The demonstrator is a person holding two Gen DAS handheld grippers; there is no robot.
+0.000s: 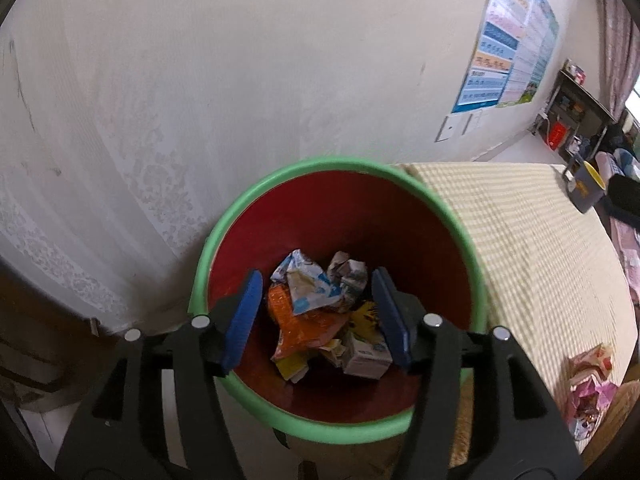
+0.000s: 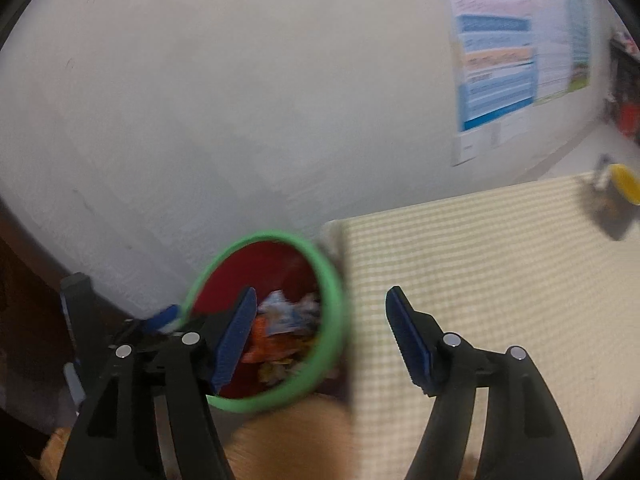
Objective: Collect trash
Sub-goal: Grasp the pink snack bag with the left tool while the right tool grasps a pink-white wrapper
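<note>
Left gripper (image 1: pixel 320 312) over bin (image 1: pixel 256 204), jaws released, empty; drop step looked done. Right gripper (image 2: pixel 320 340) released. Next: fetch pink wrapper (image 1: pixel 592 384), right of jaws.

Standing upright beside the checked mat: a red bin (image 1: pixel 420 240) with a green rim, open-topped. Lying heaped on its bottom: crumpled trash (image 1: pixel 324 316), an orange wrapper, a blue-and-white crushed carton, balled printed paper, a small white box. Resting well apart on the mat's near edge: a crumpled pink wrapper (image 1: pixel 590 392).
</note>
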